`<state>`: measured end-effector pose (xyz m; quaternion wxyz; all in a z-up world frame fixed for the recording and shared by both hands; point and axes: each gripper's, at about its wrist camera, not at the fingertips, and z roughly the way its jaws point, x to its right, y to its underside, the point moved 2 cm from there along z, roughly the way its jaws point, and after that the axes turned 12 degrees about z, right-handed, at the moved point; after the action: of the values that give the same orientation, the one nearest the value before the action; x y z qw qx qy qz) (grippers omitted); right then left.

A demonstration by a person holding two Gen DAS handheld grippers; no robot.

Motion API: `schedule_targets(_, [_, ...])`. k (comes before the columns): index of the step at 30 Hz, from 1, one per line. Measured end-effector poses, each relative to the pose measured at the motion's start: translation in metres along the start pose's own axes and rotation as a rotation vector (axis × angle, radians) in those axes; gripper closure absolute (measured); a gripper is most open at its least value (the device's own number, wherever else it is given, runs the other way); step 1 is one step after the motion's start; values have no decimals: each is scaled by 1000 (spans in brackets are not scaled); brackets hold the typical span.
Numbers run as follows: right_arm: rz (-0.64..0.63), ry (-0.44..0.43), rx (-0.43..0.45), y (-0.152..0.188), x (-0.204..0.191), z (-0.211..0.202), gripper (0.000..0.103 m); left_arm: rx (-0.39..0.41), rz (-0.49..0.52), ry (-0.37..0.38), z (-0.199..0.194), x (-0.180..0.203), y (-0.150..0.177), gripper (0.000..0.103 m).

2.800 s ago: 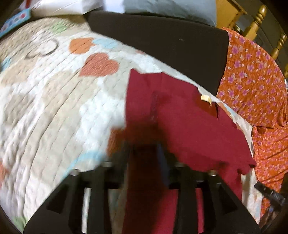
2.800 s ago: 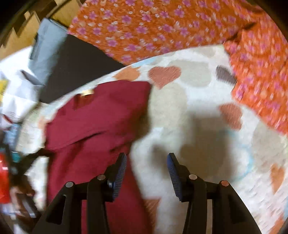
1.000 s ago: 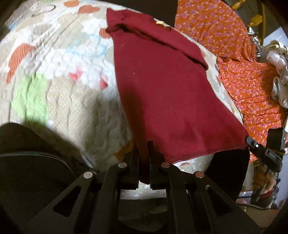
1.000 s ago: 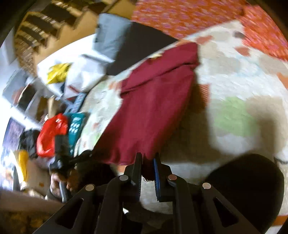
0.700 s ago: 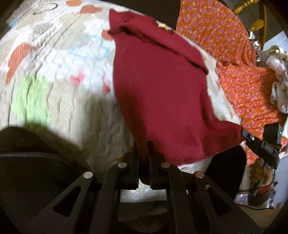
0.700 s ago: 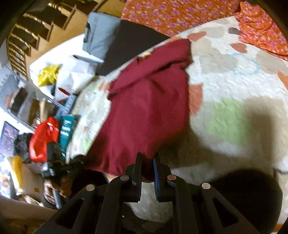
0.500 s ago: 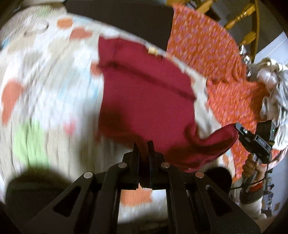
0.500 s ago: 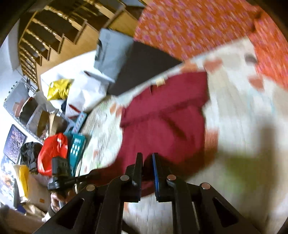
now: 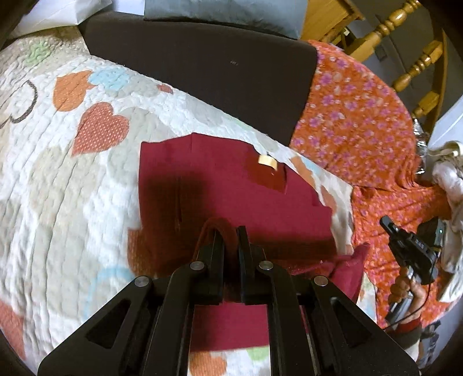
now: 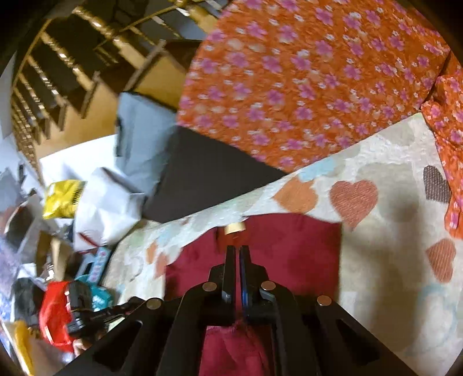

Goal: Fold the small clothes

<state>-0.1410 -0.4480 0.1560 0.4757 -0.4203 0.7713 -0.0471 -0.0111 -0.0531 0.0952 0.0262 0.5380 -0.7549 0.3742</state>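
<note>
A dark red garment [image 9: 220,179] lies on a quilt with hearts [image 9: 72,179], its tan neck label [image 9: 267,162] at the far end. My left gripper [image 9: 230,231] is shut on the garment's hem, which bunches between the fingers and is held over the garment's middle. At the right of the left wrist view a hand holds my right gripper [image 9: 387,225], with the other red hem corner [image 9: 354,257] trailing from it. In the right wrist view my right gripper [image 10: 237,251] is shut just short of the label [image 10: 234,228], and red cloth [image 10: 237,326] is pinched low between its fingers.
Orange flowered fabric [image 9: 356,115] covers the far right of the bed. A dark flat cushion [image 9: 202,63] and a grey pillow [image 9: 225,11] lie beyond the garment. Wooden spindles [image 9: 411,69] stand behind. Bags and boxes [image 10: 72,231] crowd the floor beside the bed.
Both grippers have carried the hem from the near edge of the bed up towards the collar. The lower half of the garment is now doubled over the upper half.
</note>
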Motion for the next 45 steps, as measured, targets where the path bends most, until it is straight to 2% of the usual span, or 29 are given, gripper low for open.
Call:
schedule_targets(3, [-24, -53, -40, -1, 3, 2, 100, 6, 37, -1, 3, 1, -4, 97])
schedule_targets(4, [-50, -43, -56, 2, 4, 3, 99, 4, 46, -6, 3, 1, -3, 97])
schedule_targets(5, [-80, -14, -67, 7, 6, 4, 93, 0, 51, -7, 3, 1, -2, 97])
schedule_targets(6, [-117, 36, -77, 14, 10, 7, 72, -2, 53, -8, 3, 1, -1, 97])
schedule_targets(8, [-149, 96, -123, 31, 24, 18, 48, -6, 57, -15, 3, 1, 1, 97])
schedule_targets(11, [-129, 118, -234, 54, 41, 43, 48, -6, 48, -16, 0, 2, 3, 97])
schedule_targets(14, [-177, 148, -265, 70, 40, 65, 48, -8, 52, -27, -1, 3, 5, 97])
schedule_targets(16, [-279, 195, -267, 80, 32, 82, 62, -9, 50, -33, -2, 4, 5, 97])
schedule_targets(17, [-309, 221, -267, 82, 30, 87, 89, -9, 46, -33, -3, 3, 4, 97])
schedule_targets(18, [-335, 244, -266, 84, 27, 89, 96, -7, 45, -31, -4, 2, 2, 97])
schedule_targets(21, [-381, 191, -168, 73, 6, 66, 96, 21, 48, -44, -11, -1, -10, 97])
schedule_targets(25, [-373, 142, -12, 31, -17, 33, 96, 70, 12, -58, -8, -10, -40, 97])
schedule_targets(27, [-371, 169, 45, 10, -23, 35, 96, 91, 12, -93, 4, -13, -60, 97])
schedule_targets(29, [-366, 212, 77, -6, -25, 56, 96, 86, 3, -138, 21, -16, -74, 97])
schedule_targets(32, [-366, 300, 103, -17, -19, 90, 96, 74, -5, -194, 56, -22, -91, 97])
schedule_targets(34, [-341, 354, 106, -23, -5, 117, 96, 59, -16, -196, 76, -28, -98, 97])
schedule_targets(35, [-323, 370, 98, -27, 2, 125, 96, 53, -25, -193, 82, -31, -99, 95])
schedule_targets(37, [-251, 424, 25, -33, 29, 152, 95, 20, -39, -179, 95, -38, -99, 91])
schedule_targets(39, [-190, 444, -14, -37, 44, 159, 76, 16, -36, -169, 94, -41, -100, 89])
schedule_targets(41, [-143, 416, 17, -42, 49, 146, 74, 19, -35, -145, 87, -42, -100, 89])
schedule_targets(42, [-129, 399, 46, -46, 49, 135, 72, 27, -42, -131, 81, -43, -101, 83])
schedule_targets(43, [-118, 391, 69, -49, 47, 124, 72, 44, -46, -139, 74, -43, -101, 62])
schedule_targets(45, [-120, 352, 87, -50, 39, 105, 72, 99, -39, -190, 55, -41, -102, 33])
